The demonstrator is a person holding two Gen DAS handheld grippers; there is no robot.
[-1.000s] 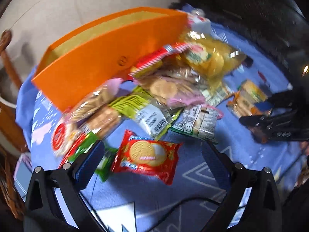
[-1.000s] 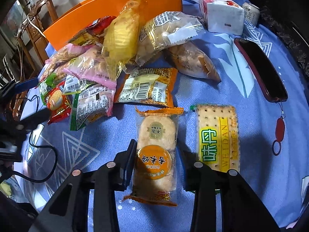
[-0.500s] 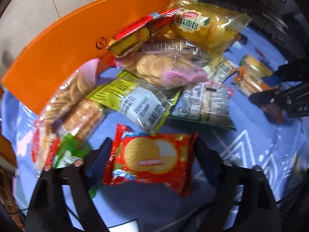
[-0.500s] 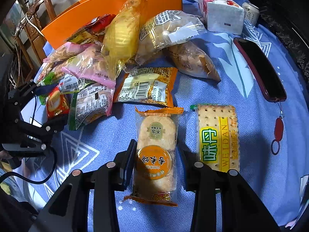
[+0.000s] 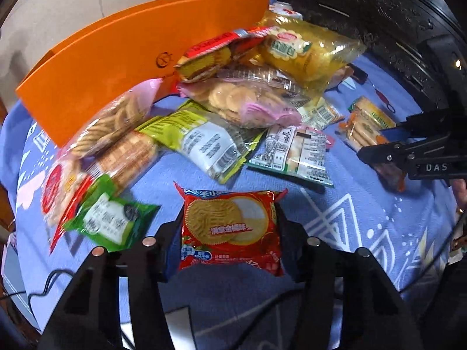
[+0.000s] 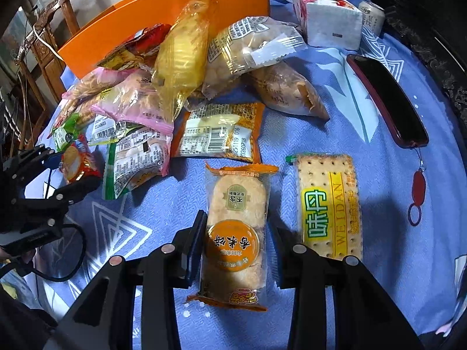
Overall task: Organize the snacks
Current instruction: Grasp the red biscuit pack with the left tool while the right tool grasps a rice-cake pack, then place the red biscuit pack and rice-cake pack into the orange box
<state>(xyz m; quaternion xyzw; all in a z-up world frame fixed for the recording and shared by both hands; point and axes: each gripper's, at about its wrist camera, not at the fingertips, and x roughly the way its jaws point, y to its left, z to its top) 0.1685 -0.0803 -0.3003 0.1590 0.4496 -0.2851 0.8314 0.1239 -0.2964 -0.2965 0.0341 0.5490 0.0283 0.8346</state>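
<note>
Straddling a red biscuit packet (image 5: 230, 227), the left gripper (image 5: 229, 243) has its fingers on either side of the wrapper and touching its edges, pinching it against the blue-clothed bench (image 5: 350, 233). Just left of it lies a small green packet (image 5: 109, 221). Farther back a heap of snack bags (image 5: 233, 96) leans on the orange tray (image 5: 102, 64), with a yellow bag (image 5: 306, 49) on top and a pink-edged bag of round biscuits (image 5: 242, 102) below it. At the right edge the right gripper (image 5: 408, 151) reaches in over an orange-ended cracker pack (image 5: 364, 131).

In the right wrist view, the right gripper (image 6: 238, 242) has its fingers spread on both sides of a rice cracker pack (image 6: 236, 227) lying flat on the bench (image 6: 394, 262); the left finger is against the wrapper, and I cannot tell whether the right one touches. Just to the right lies a long yellow-labelled cracker pack (image 6: 329, 204). Farther right, a dark red phone (image 6: 385, 99) rests on the cloth, and a tissue pack (image 6: 327, 17) stands at the far edge. At the left, the left gripper (image 6: 58, 172) holds the red biscuit packet (image 6: 76, 163) beside the heap.
</note>
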